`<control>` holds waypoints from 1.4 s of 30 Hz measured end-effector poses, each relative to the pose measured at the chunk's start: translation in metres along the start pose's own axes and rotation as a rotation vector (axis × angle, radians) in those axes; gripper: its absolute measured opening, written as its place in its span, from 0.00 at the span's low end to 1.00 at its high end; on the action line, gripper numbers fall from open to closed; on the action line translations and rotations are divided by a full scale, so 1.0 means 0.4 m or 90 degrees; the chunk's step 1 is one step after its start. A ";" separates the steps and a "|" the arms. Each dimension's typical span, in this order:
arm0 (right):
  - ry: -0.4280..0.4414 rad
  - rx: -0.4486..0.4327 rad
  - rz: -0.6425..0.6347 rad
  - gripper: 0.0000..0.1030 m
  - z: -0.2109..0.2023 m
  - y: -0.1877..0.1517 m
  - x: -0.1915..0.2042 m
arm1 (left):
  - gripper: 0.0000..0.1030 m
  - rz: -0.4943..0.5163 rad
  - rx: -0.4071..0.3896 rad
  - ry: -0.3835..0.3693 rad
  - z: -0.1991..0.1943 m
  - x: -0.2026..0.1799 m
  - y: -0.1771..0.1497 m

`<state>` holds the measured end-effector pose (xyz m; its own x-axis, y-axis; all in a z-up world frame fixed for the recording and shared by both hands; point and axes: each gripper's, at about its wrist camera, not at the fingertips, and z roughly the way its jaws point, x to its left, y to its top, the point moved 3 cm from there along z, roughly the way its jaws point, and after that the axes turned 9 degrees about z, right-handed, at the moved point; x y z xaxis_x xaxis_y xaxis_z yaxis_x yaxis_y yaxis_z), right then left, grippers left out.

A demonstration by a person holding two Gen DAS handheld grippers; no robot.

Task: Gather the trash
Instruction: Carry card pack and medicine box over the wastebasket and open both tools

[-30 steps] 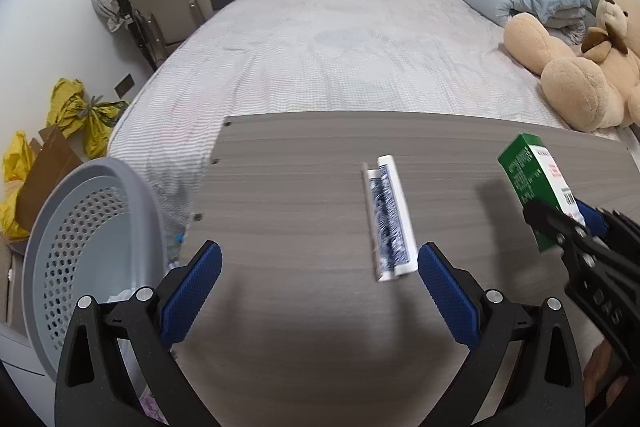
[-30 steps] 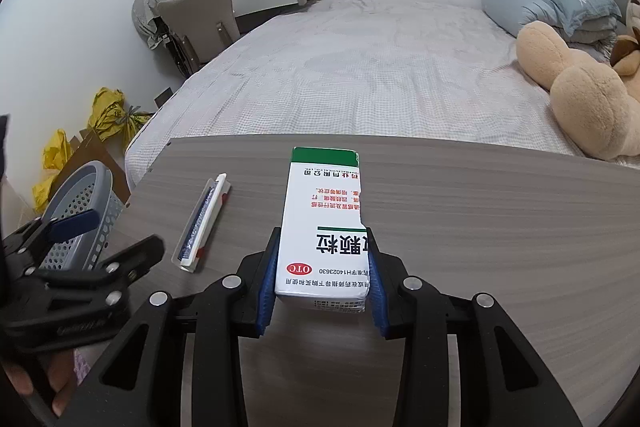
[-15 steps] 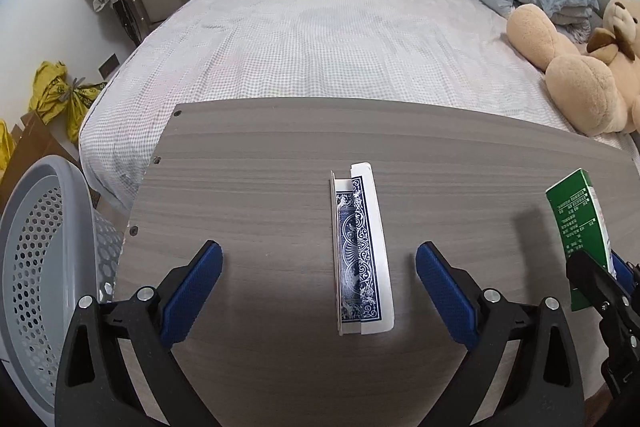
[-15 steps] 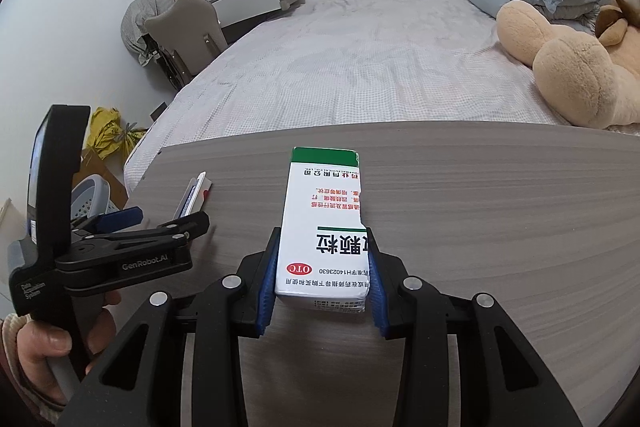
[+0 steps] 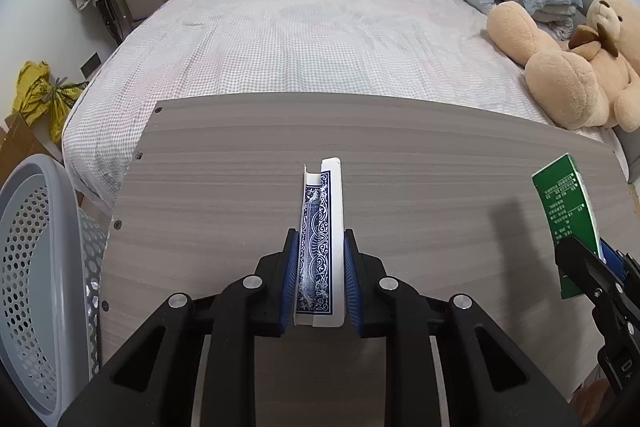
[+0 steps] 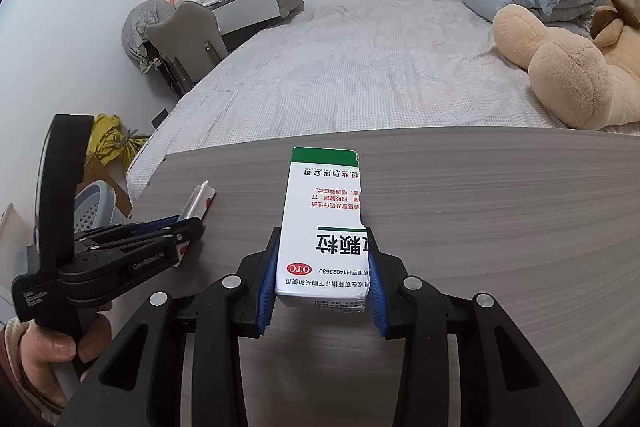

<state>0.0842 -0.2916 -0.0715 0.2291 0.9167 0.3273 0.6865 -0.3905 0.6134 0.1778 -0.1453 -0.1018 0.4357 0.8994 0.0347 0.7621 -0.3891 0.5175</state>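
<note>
in the left wrist view we see our left gripper [image 5: 320, 281] pinching the playing card box [image 5: 321, 239], its blue pads pressed on both long sides of the near end. the box stretches away from us over the grey wooden table [image 5: 420, 187], open flap at the far end; we cannot tell whether it is lifted or resting on the wood. the grey perforated basket [image 5: 36, 267] stands at the table's left edge, lower than the top. at the right edge, the green side of the medicine box [image 5: 564, 211] shows above the black fingers of our right gripper [image 5: 588, 275]. beyond the table lies the bed [image 5: 320, 39] with a teddy bear [image 5: 568, 75].

in the right wrist view our right gripper [image 6: 322, 275] is clamped on the near end of the white and green medicine box [image 6: 324, 223], held above the table [image 6: 500, 207]. to the left, the left gripper [image 6: 180, 231] appears side-on, the card box [image 6: 198, 201] poking out past its tips, and the basket [image 6: 94, 205] sits behind it.
</note>
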 end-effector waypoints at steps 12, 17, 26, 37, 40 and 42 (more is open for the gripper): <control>0.009 0.005 -0.038 0.36 -0.030 -0.026 0.096 | 0.21 -0.014 -0.061 0.041 -0.129 0.087 -0.070; 0.029 0.005 -0.075 0.36 -0.038 -0.038 0.193 | 0.21 -0.036 -0.084 0.070 -0.180 0.163 -0.106; 0.083 0.028 -0.145 0.36 -0.010 -0.069 0.401 | 0.21 -0.095 -0.106 0.116 -0.251 0.339 -0.200; 0.149 0.069 -0.238 0.36 0.065 -0.112 0.658 | 0.21 -0.174 -0.099 0.174 -0.291 0.551 -0.298; 0.164 0.078 -0.252 0.36 0.084 -0.118 0.710 | 0.21 -0.191 -0.091 0.178 -0.290 0.599 -0.307; 0.171 0.085 -0.260 0.36 0.099 -0.121 0.740 | 0.21 -0.190 -0.086 0.185 -0.289 0.620 -0.309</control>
<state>0.1460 0.0019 -0.0328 -0.2496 0.9315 0.2644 0.7696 0.0251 0.6380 0.1364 0.1489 -0.0580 0.0381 0.9946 0.0965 0.7564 -0.0918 0.6477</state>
